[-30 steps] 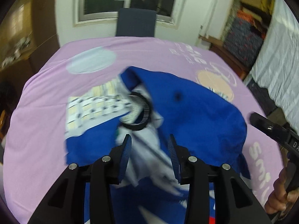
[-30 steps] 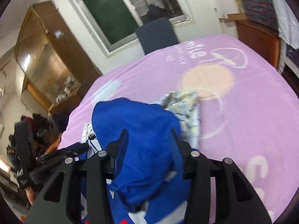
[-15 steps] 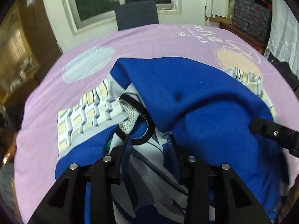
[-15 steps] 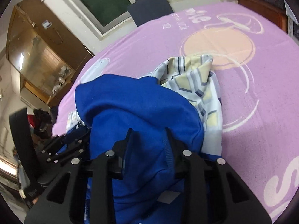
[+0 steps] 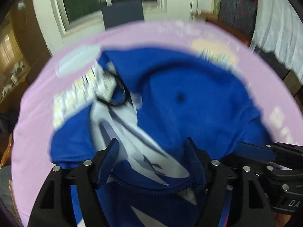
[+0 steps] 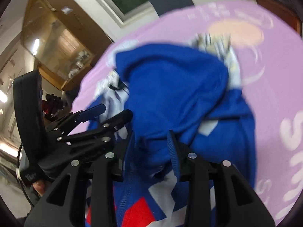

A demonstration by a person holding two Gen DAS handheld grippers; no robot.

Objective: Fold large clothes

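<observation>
Left wrist view. The left gripper (image 5: pixel 151 162) has gone from nearly closed a second ago to spread wide; the blue garment (image 5: pixel 189 102) runs between its fingers (image 5: pixel 110 157), a dark hem draped across the gap, but nothing is pinched. Released, then. The garment lies heaped on the pink-covered bench (image 5: pixel 37 113), bunched toward the near edge, its white-and-grey printed panel (image 5: pixel 121 130) and black collar (image 5: pixel 113 98) turned up on the left. A checked yellow cloth (image 5: pixel 72 98) pokes out from under it toward the left edge. The frame is blurred with motion. The right gripper (image 5: pixel 265 157) comes in low on the right side.

Right wrist view. The right gripper (image 6: pixel 151 147) is clenched on a fold of the blue garment, blue fabric bunched between the close-set fingers (image 6: pixel 171 147), and the cloth rises from there in a hump. Compared with half a second ago the hump has spread further toward the far edge. The left gripper (image 6: pixel 102 113) shows at the left, jaws apart. A dark chair (image 6: pixel 170 0) stands beyond the far edge.

My reading: the left side has just let go, so the fold now depends on the right grasp alone; the left likely needs a fresh hold before the garment can be laid flat.
</observation>
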